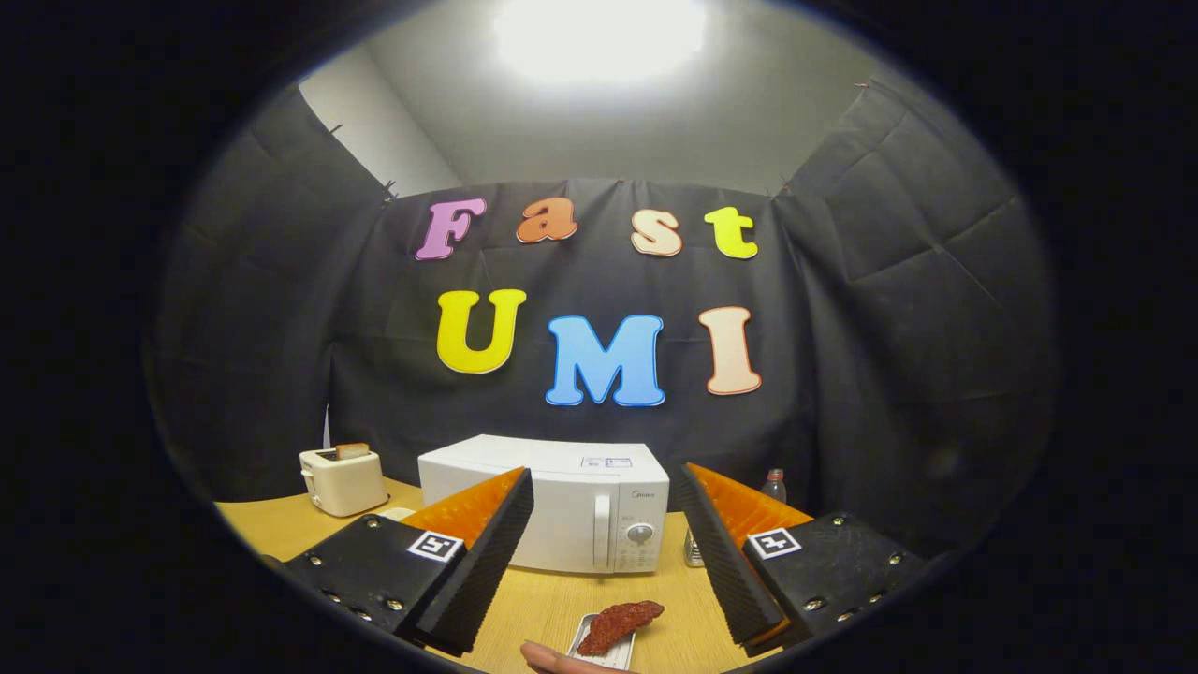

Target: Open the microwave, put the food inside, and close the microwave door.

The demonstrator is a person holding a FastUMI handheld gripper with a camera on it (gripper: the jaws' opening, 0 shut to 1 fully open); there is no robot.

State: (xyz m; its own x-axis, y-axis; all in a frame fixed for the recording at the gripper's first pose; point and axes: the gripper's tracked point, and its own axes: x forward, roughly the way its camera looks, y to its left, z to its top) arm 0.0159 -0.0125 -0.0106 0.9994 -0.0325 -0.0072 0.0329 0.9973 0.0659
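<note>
Table [281, 529] carried the microwave [562, 505], door shut. Gripper [606, 552] hovered before the microwave, fingers spread wide, gripping nothing. Toaster [343, 480] stood left of the microwave, bottle [773, 485] right. Food [618, 624] lay on a tray [588, 625] in front, fingertip [552, 659] touching the tray.

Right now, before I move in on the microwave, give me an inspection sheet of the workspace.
Surface: wooden table, bare between the jaws and the microwave.
Job's things: microwave, door closed; reddish food on a small tray between the fingers; a fingertip touches the tray.
Clutter: toaster with bread in its slot, beside the microwave; bottle on the microwave's other side.
Grippers: gripper jaws open, holding nothing, short of the microwave.
Cables: nothing seen.
Surroundings: black cloth wall, ceiling light.
</note>
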